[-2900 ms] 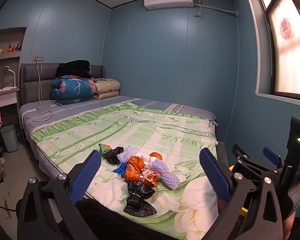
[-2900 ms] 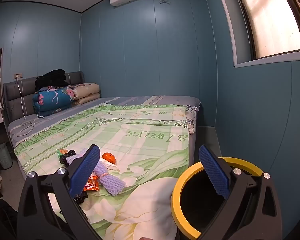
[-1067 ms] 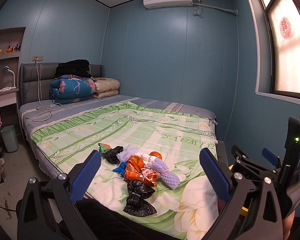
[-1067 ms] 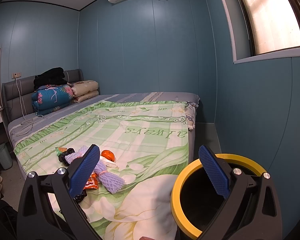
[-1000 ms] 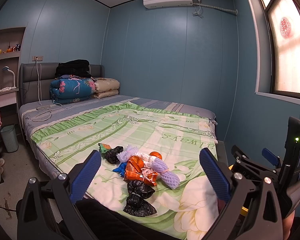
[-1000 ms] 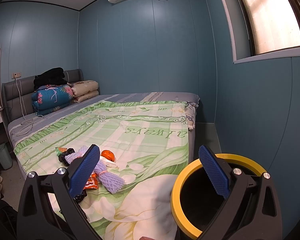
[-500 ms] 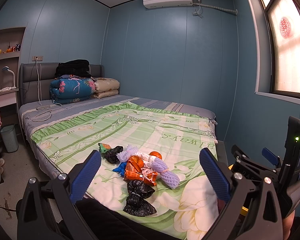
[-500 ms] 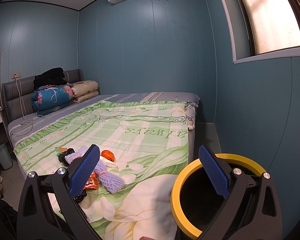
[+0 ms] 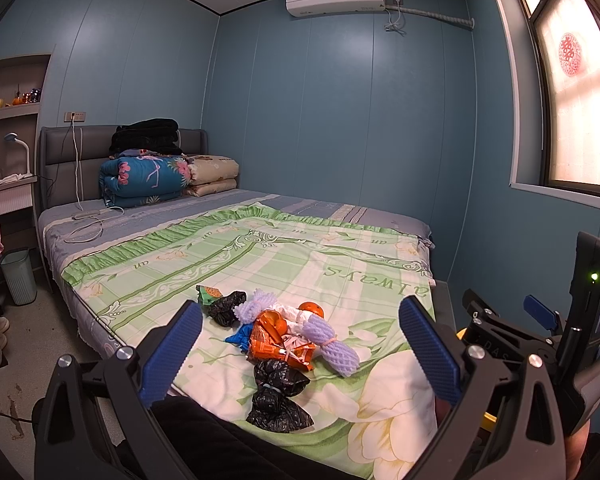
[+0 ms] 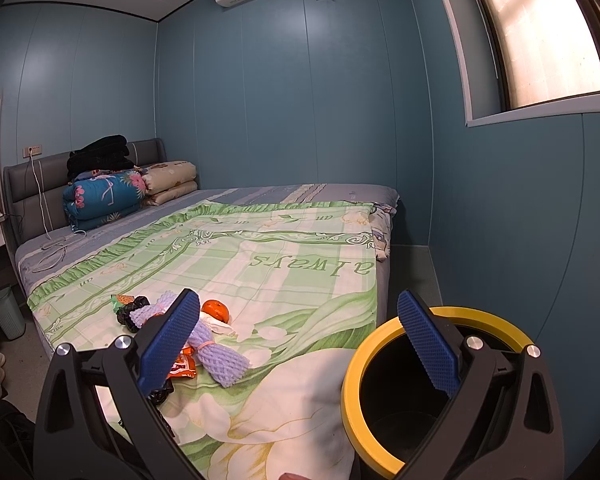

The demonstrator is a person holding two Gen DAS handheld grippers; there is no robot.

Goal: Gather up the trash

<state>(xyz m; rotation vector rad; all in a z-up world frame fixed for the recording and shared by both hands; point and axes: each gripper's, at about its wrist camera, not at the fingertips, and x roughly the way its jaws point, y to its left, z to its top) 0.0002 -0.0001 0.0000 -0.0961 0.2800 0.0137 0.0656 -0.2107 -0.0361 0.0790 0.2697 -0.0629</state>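
A pile of trash lies on the near corner of the bed (image 9: 340, 256): an orange snack wrapper (image 9: 278, 344), purple foam fruit nets (image 9: 332, 340), black plastic bags (image 9: 278, 392), a tangerine (image 9: 311, 309) and a small green packet (image 9: 208, 293). My left gripper (image 9: 300, 360) is open and empty, held back from the pile. My right gripper (image 10: 298, 344) is open and empty, between the pile (image 10: 216, 354) on its left and a black bin with a yellow rim (image 10: 384, 340) on its right.
Folded quilts and pillows (image 9: 148, 178) sit at the headboard, with a charging cable (image 9: 88, 226) on the sheet. A small grey waste basket (image 9: 18, 276) stands on the floor at left. A blue wall and window (image 10: 540, 40) close the right side.
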